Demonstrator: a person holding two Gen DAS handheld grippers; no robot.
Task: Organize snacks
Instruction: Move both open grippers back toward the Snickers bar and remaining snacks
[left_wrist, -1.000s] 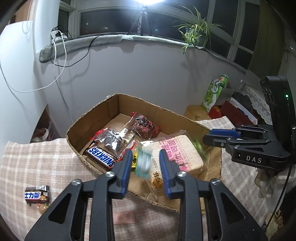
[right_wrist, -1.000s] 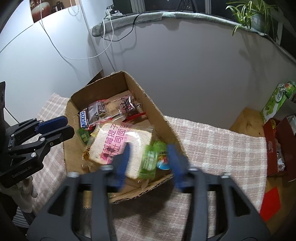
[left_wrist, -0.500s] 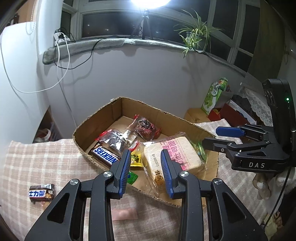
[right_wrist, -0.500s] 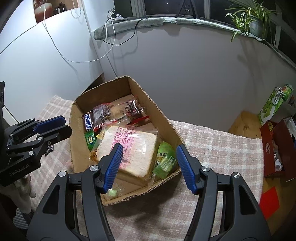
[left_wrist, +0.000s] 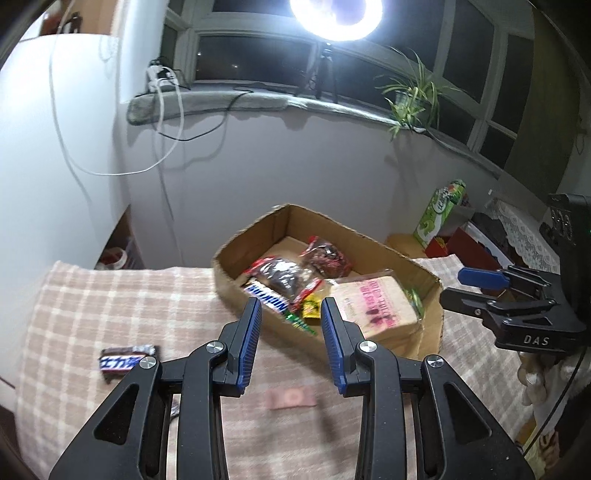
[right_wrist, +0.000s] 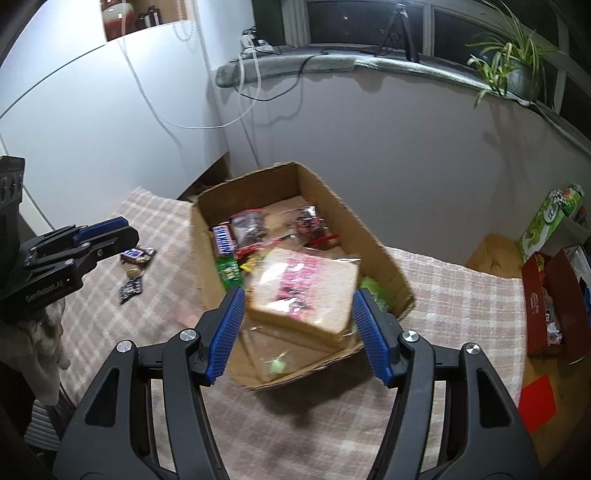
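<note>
Left wrist view: left gripper (left_wrist: 291, 317) with jaws narrow and nothing between them, hanging over checked beige cloth on the desk (left_wrist: 110, 306), short of the box.
Right wrist view: right gripper (right_wrist: 298, 312) with jaws about half open, empty; clear-wrapped sliced bread pack with pink print (right_wrist: 303, 291) seen through the gap but lying in the box, not clamped.
Box: open brown cardboard box (left_wrist: 430, 325) holding bread, blue Snickers bar (left_wrist: 267, 297), dark red-edged packets (left_wrist: 286, 278), small yellow and green sachets (left_wrist: 312, 308).
Just changed: both grippers drawn back and up from the box since a second ago; green packet formerly between the left jaws now gone from them, apparently dropped inside.
Still outside: dark-wrapped chocolate bar with blue label (left_wrist: 125, 362) on the cloth left of the box; small loose candies (right_wrist: 131, 282) near it; pink flat item (left_wrist: 291, 397), blurred.
Meaning: one deposit likely finished; loose sweets on the cloth probably next.
</note>
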